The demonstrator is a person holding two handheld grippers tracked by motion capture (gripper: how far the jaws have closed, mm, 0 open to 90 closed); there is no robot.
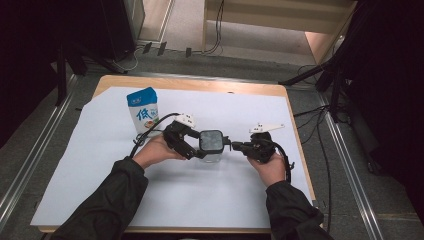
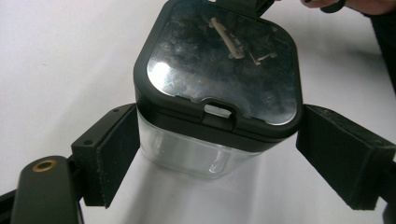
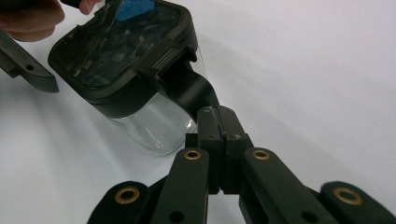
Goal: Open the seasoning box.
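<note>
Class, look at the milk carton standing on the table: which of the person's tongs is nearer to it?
Left. The left tongs sit just right of the milk carton, jaws open around the clear jar; the right tongs lie beyond the jar.

Place looked like lab or recording studio, not home. Wooden surface (image 1: 190, 84) stood covered by white paper sheet (image 1: 200, 180), framed by metal rails (image 1: 30, 165) on grey floor. Black curtains (image 1: 30, 45) hung dark on both sides. Black stand legs (image 1: 320, 75) and loose cables (image 1: 320, 145) ran across floor near surface. Pale wooden furniture (image 1: 280, 15) stood behind. Person in dark sleeves (image 1: 105, 200) worked with cabled hand-held gripper (image 1: 192, 145) in each hand: staged data-collection setup.
</note>
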